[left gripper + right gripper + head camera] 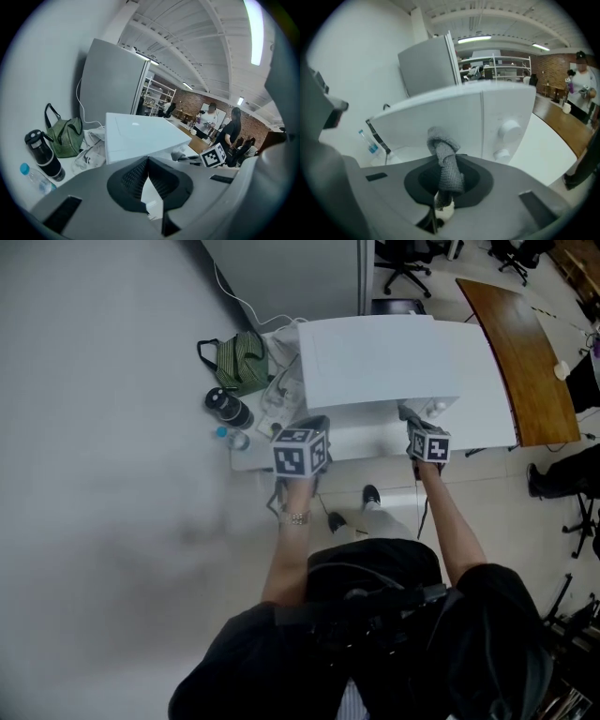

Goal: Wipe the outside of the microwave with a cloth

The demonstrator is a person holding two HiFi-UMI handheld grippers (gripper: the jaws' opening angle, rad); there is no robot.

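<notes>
the white microwave (pixel 384 362) sits on the table (pixel 543 154) at the upper middle of the head view, with a green bag (pixel 239 360) and a black bottle (pixel 228 409) at its left. the right gripper (pixel 409 414) hangs at the lower right edge of the microwave, its jaws pinched on a grey cloth (pixel 446 164) that stands up in a twisted bunch before the door, left of the two knobs (pixel 509 129). whether the cloth touches the door i cannot tell. the left gripper (pixel 314 424) sits at the lower left edge, jaws drawn together at the tips with nothing between them. this looks like the approach, with wiping barely begun if at all. the next move calls for pressing the bunch flat on the front face and sweeping across, keeping clear of the knobs.
</notes>
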